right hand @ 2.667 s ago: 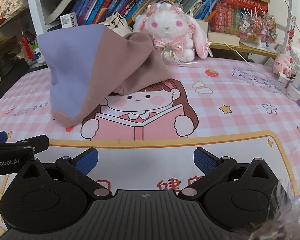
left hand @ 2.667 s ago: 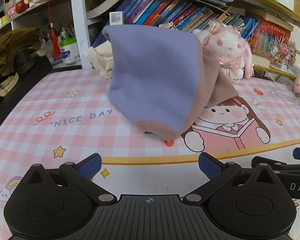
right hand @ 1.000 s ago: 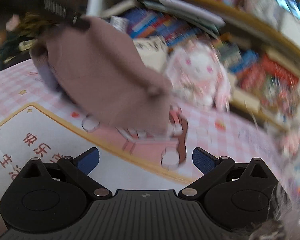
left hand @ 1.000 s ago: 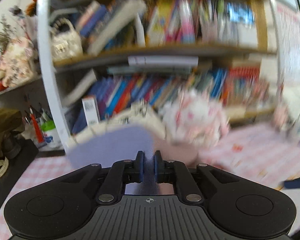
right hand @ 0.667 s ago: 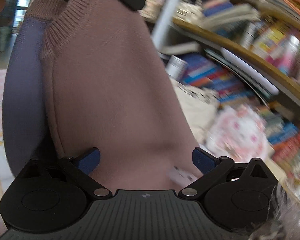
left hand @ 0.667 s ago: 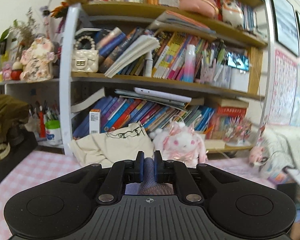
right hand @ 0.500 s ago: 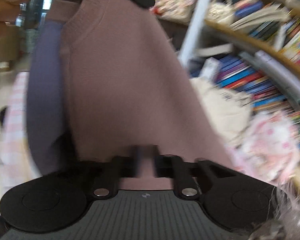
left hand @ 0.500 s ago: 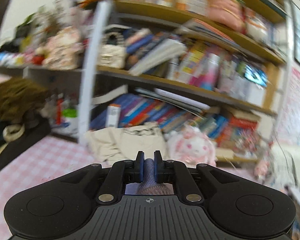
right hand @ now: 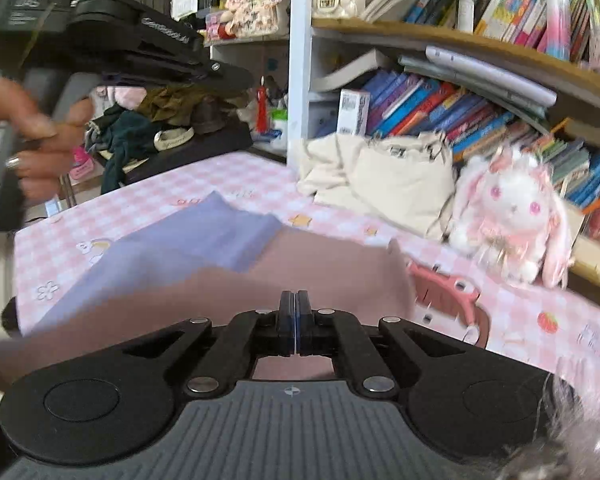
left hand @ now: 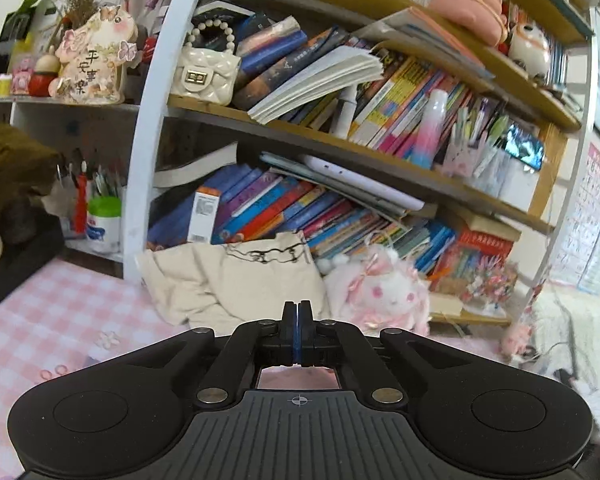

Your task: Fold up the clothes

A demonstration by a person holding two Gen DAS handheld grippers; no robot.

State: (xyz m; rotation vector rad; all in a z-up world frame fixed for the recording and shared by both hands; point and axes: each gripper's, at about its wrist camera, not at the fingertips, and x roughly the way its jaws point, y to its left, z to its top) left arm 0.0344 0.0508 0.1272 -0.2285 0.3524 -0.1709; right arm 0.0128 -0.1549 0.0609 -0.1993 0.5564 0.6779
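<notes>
Right wrist view: our right gripper (right hand: 296, 322) fingers pressed together, pinching the sweater (right hand: 228, 268) | left gripper (left hand: 299, 330) fingers closed, cloth unseen | step: spreading flat | next: lower onto surface (right hand: 540, 312).

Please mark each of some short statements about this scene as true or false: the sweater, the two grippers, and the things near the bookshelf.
1. The right gripper has its fingers closed. True.
2. The sweater is entirely purple. False: it is part purple, part dusty pink.
3. The plush rabbit sits on the top shelf. False: it sits on the pink checked table, beside the cream tote bag.
4. The left gripper is wide open. False: its fingers are pressed together.
5. A cream quilted handbag stands on a shelf. True.
</notes>
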